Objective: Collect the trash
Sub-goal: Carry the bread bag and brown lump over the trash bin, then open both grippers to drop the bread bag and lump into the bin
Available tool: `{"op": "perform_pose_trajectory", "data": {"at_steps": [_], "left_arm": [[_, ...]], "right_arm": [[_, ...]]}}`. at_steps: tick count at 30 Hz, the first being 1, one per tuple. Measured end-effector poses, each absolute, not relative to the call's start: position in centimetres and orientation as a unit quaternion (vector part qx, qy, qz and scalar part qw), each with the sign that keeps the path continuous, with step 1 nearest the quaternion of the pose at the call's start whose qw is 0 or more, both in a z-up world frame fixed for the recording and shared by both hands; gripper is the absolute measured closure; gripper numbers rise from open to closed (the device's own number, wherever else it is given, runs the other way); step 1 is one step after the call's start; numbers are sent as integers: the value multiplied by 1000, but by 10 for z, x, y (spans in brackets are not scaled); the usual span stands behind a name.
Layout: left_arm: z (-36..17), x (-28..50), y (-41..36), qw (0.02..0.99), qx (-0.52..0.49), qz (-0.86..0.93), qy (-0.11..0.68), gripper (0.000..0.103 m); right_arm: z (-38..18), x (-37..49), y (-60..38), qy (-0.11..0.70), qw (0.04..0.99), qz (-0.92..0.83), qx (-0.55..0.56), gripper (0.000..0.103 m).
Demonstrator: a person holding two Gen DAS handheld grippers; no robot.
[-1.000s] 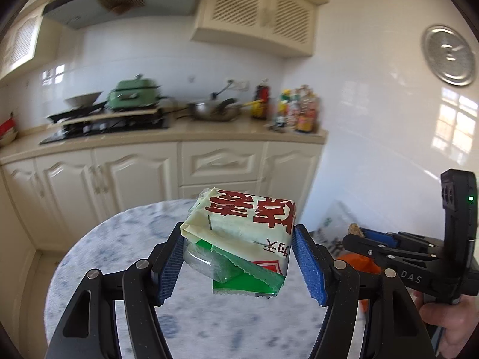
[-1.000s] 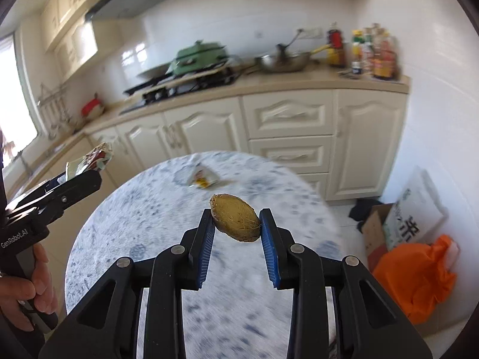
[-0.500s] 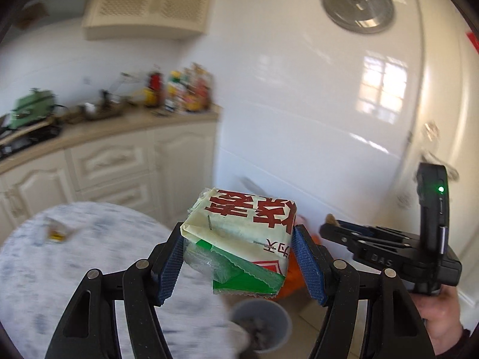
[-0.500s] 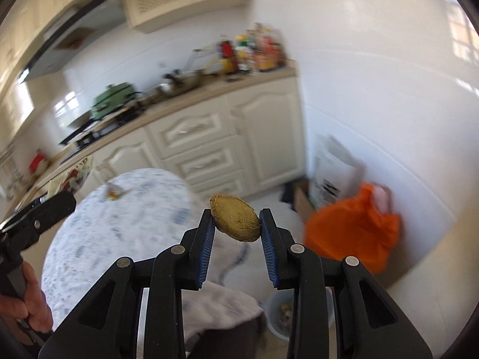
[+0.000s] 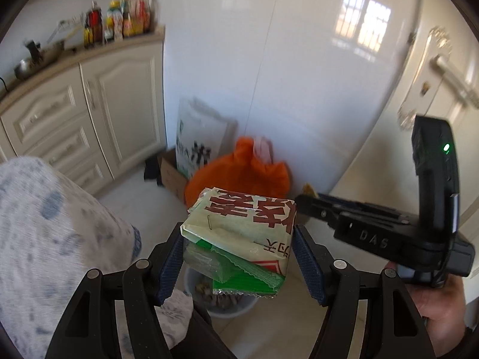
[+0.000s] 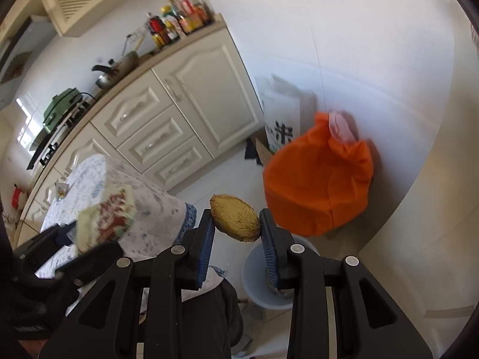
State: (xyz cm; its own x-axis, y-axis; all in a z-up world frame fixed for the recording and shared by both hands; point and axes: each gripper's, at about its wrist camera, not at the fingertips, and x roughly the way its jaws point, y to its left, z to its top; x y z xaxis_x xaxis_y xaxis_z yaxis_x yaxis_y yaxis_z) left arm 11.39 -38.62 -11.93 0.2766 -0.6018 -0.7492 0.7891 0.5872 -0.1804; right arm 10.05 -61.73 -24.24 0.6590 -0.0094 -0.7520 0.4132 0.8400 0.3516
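Trash fills the grey bin [image 5: 223, 306]; fingers grasp a packet [image 5: 239, 233] and husk [image 6: 235, 222].

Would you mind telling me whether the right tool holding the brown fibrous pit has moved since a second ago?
Yes. The right tool with the brown fibrous pit swung from over the marbled round table to above the grey floor bin.

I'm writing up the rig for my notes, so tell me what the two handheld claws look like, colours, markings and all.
Both are matte black plastic. The left claw and the right claw each have two angular arms with triangular cut-outs, silver pivot bolts, and ribbed blue pads on the inner faces. Seen from the left wrist camera, the right unit carries raised lettering reading DAS and an upright black module with a small green light.
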Motion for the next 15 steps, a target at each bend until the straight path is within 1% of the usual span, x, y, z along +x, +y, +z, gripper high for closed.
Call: {"op": "perform_pose_trajectory", "data": {"at_steps": [9,11,12,13,14,15], "left_arm": [[-165,156,-471,746,163,-423,488,36],[-166,156,-480,741,172,-419,496,35],[-166,162,-486,740,174,-419,496,29],[-165,161,-489,742,178,-416,495,19],[-162,162,-491,745,181,-413,491,14],[-158,161,-490,750,185,-409,486,8]], "right_arm": [[-298,116,-643,430,835,-128,319,69],[-302,116,-646,431,831,-131,327,59],[-301,115,-647,429,831,-133,329,49],[-301,114,-647,428,831,-135,330,41],[-301,112,-649,425,830,-137,333,34],[-300,111,-650,422,830,-139,336,32]]}}
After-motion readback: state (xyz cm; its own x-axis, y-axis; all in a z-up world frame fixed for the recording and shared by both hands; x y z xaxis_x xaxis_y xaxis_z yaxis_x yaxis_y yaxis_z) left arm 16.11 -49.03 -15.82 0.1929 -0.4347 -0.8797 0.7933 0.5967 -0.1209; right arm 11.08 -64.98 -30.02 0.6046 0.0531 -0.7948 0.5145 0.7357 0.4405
